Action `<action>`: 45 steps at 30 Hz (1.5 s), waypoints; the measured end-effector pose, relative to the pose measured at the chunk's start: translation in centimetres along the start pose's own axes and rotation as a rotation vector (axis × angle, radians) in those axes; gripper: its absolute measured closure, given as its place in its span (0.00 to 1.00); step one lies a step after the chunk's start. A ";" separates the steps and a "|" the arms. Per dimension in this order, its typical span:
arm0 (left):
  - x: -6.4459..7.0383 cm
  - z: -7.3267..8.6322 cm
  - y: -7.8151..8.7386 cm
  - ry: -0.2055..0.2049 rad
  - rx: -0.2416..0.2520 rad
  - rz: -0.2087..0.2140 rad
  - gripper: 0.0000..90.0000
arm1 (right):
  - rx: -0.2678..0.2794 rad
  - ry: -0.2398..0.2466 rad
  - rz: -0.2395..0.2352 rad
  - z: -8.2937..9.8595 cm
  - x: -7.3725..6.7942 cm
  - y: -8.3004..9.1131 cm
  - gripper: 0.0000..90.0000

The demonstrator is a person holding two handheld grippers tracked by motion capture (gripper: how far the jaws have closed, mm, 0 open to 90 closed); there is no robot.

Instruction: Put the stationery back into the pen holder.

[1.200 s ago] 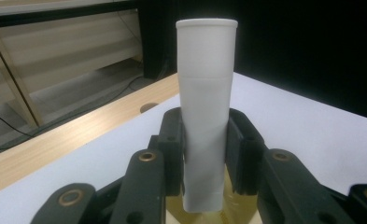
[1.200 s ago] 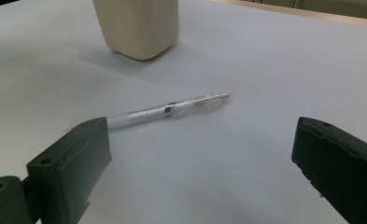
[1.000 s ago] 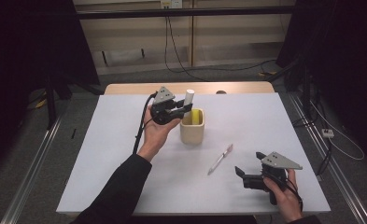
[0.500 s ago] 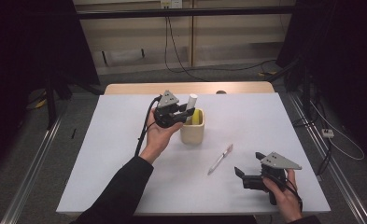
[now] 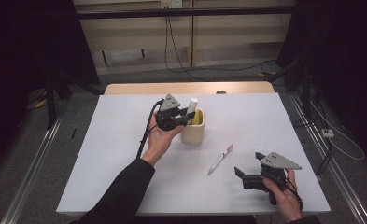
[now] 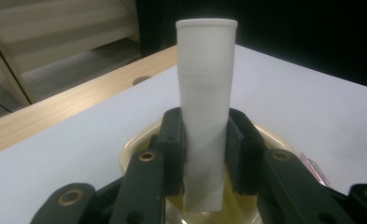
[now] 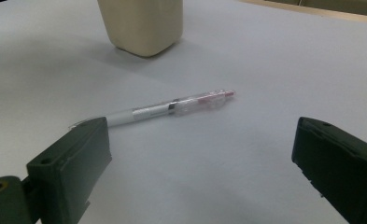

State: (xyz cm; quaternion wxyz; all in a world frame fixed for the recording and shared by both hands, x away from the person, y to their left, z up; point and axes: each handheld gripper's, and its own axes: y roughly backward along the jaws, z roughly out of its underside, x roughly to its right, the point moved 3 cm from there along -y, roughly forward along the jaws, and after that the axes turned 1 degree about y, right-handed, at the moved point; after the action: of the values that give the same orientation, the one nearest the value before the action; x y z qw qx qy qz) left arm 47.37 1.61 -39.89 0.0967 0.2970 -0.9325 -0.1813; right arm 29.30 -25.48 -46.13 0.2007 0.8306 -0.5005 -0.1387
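Observation:
A white tube (image 5: 191, 108) (image 6: 205, 130) stands upright with its lower end inside a cream cup (image 5: 193, 132) (image 6: 134, 149) near the table's middle. My left gripper (image 5: 185, 117) (image 6: 203, 154) is shut on the tube, just above the cup's rim. A pen (image 5: 220, 159) (image 7: 162, 110) with a clear pink end lies flat on the white table to the cup's right. My right gripper (image 5: 239, 173) (image 7: 204, 163) stands open near the front right edge, pointing at the pen, with nothing between its jaws.
The white tabletop (image 5: 274, 126) has a wooden strip (image 5: 186, 88) along its far edge. A cable (image 5: 144, 137) trails from my left gripper. Something yellow (image 5: 197, 117) lies inside the cup. Grey floor and cables surround the table.
My left gripper has carried the white tube rightward and down, so its lower end now sits in the cup. The right gripper and the pen have stayed put.

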 end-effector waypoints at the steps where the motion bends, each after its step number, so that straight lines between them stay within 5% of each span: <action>1: 0.0 0.0 0.0 0.001 0.002 -0.001 0.78 | 0.001 0.000 0.000 0.0 0.0 0.0 0.05; 4: 0.0 0.0 0.1 0.002 0.011 0.009 0.74 | 0.004 0.003 0.002 0.0 0.0 0.0 0.05; 7: 0.2 -0.2 0.3 -0.009 0.014 -0.026 0.50 | 0.004 0.004 0.002 0.0 0.0 0.0 0.05; 12: 0.4 -0.7 0.7 -0.029 0.038 -0.026 0.37 | 0.003 0.007 0.000 0.0 -0.1 0.0 0.05; 19: -0.3 -0.5 1.0 0.002 0.014 -0.039 0.18 | 0.002 0.004 -0.002 0.0 -0.1 0.0 0.05; 28: -1.2 -0.1 2.4 0.022 -0.004 -0.021 0.10 | 0.001 0.003 -0.003 0.0 0.0 0.0 0.05; 38: -2.3 1.3 4.6 0.055 -0.039 -0.053 0.07 | -0.002 0.003 -0.004 0.0 -0.2 -0.2 0.05; 45: -2.4 1.8 6.8 0.026 -0.033 -0.058 0.06 | -0.002 0.005 -0.001 -0.1 -0.2 -0.3 0.05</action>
State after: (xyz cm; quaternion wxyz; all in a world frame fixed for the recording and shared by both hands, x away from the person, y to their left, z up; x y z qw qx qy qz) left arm 45.24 8.68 -39.03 0.1083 0.3248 -0.9190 -0.1955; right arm 29.45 -25.18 -46.20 0.2028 0.8311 -0.4993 -0.1372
